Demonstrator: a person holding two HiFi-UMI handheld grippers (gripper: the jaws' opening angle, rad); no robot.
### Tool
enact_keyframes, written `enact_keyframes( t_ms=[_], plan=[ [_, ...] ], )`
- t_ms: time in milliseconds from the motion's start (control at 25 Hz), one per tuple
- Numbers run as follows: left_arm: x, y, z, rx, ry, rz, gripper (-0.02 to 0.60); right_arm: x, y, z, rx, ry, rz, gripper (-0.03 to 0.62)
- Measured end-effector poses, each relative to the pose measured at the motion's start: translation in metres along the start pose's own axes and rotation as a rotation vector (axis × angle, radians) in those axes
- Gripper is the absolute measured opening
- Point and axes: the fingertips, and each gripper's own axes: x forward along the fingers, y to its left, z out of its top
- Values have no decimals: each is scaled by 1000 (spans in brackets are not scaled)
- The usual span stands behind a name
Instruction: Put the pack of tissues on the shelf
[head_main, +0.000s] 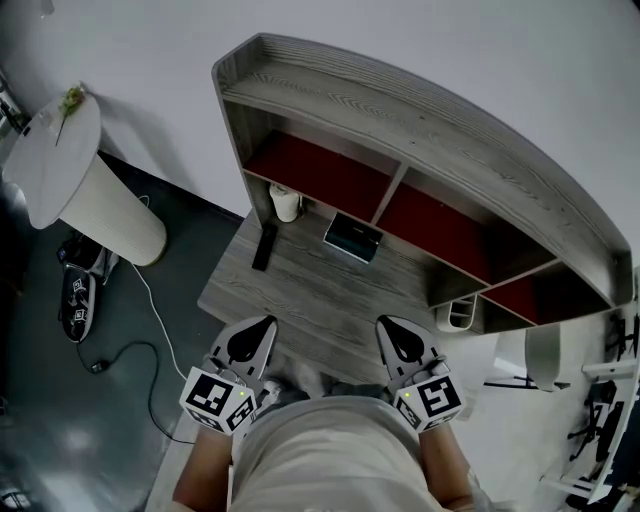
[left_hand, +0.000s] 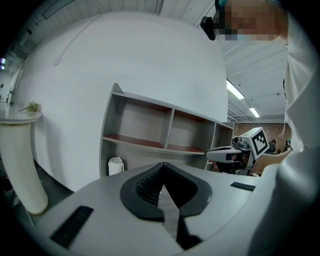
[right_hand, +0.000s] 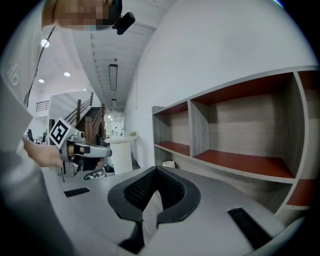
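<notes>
The left claw (head_main: 268, 322) and right claw (head_main: 383, 322) are both closed, empty. The pack (head_main: 352, 237) lies on the tabletop (head_main: 290, 290) well ahead, between them. It is probably light and soft with slippery wrap; take it gently across its narrow width.

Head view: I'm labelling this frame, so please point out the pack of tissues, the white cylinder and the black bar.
pack of tissues (head_main: 352, 237), head view, middle of its dark top.
white cylinder (head_main: 286, 202), head view, its side wall.
black bar (head_main: 264, 246), head view, its middle.
</notes>
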Motion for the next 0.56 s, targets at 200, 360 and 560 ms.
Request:
enact_keyframes(
  t_ms=[200,360,560],
  plan=[
    [5,-1,-1,10,5,15,15,2,0,-3,2,5,8,26],
    [5,-2,0,27,2,23,15,3,-1,-5,2,14,9,26],
    [3,-3,1,48,1,18,15,5,-2,-8,1,27,4,26]
  ],
)
